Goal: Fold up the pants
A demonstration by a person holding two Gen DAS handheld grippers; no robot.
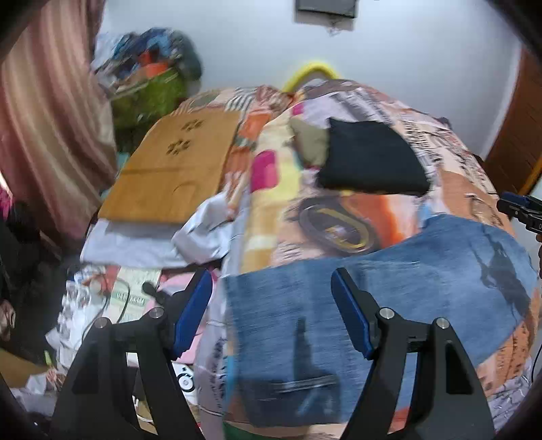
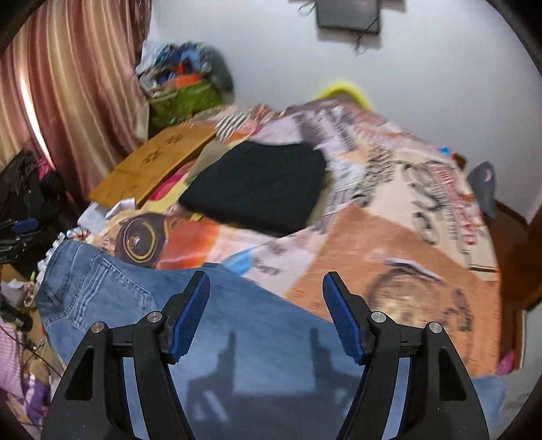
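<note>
The left gripper (image 1: 271, 291) has its jaws spread wide with nothing between them, the 2 blue pads (image 1: 349, 314) hanging clear above the blue jeans (image 1: 389, 294). The right gripper (image 2: 266, 294) is the same: jaws wide apart, empty, poised over the denim with their shadow falling on the cloth below.

The jeans lie flat across the near part of the bed, on a patterned bedspread (image 2: 389, 237) printed in orange, cream and black. In the right wrist view the waistband end with a back pocket (image 2: 98, 284) lies toward the left edge of the bed, and the fabric runs rightward under both jaws.

Farther back on the bedspread, well apart from the jeans, sits a folded black garment (image 2: 257, 189). To its left a flat brown cardboard box (image 1: 172, 169) rests at the bed's left side, with pale fabric (image 1: 142, 240) under its near edge. Beyond that a green bag (image 2: 184, 98) heaped with mixed items stands against the white wall, beside a striped pink curtain (image 1: 47, 128). A dark screen (image 2: 349, 15) hangs on the wall. The left view is blurred, so fine detail is unclear.
</note>
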